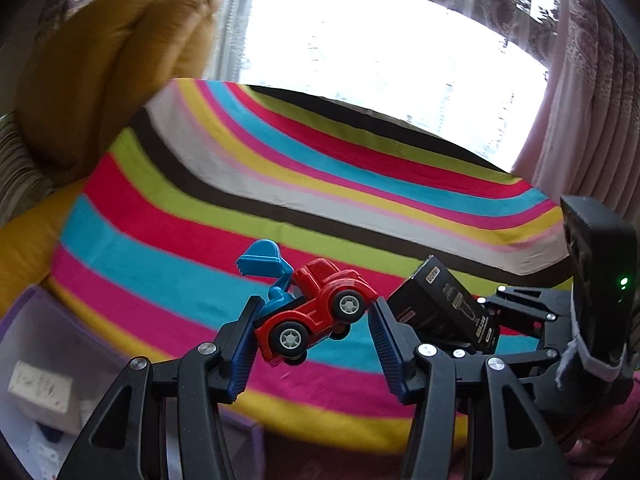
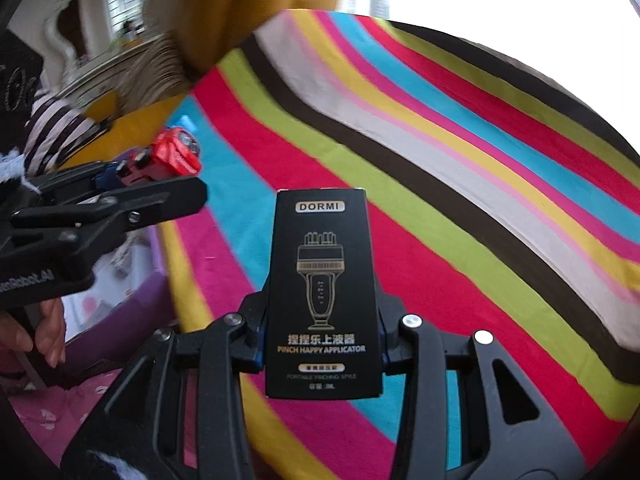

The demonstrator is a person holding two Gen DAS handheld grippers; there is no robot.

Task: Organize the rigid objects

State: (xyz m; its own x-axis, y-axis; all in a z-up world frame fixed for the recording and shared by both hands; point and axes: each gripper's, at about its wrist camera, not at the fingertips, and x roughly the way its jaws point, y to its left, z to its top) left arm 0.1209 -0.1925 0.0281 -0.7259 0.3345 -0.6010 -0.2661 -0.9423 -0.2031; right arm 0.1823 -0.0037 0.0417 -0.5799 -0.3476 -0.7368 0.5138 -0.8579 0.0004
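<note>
My left gripper (image 1: 314, 314) is shut on a red toy truck (image 1: 316, 312) with a blue scoop (image 1: 262, 258) and holds it tilted above the striped blanket (image 1: 200, 208). The truck also shows in the right wrist view (image 2: 172, 158), at the left. My right gripper (image 2: 322, 312) is shut on a black DORMI box (image 2: 322, 292), held upright in the air. That box (image 1: 444, 308) and the right gripper's body (image 1: 560, 320) sit just right of the truck in the left wrist view.
A purple storage bin (image 1: 36, 380) with white things inside stands at the bed's near left edge; it also shows in the right wrist view (image 2: 132, 280). Mustard pillows (image 1: 108, 64) lie at the far left. Window and curtains (image 1: 592, 92) are behind the bed.
</note>
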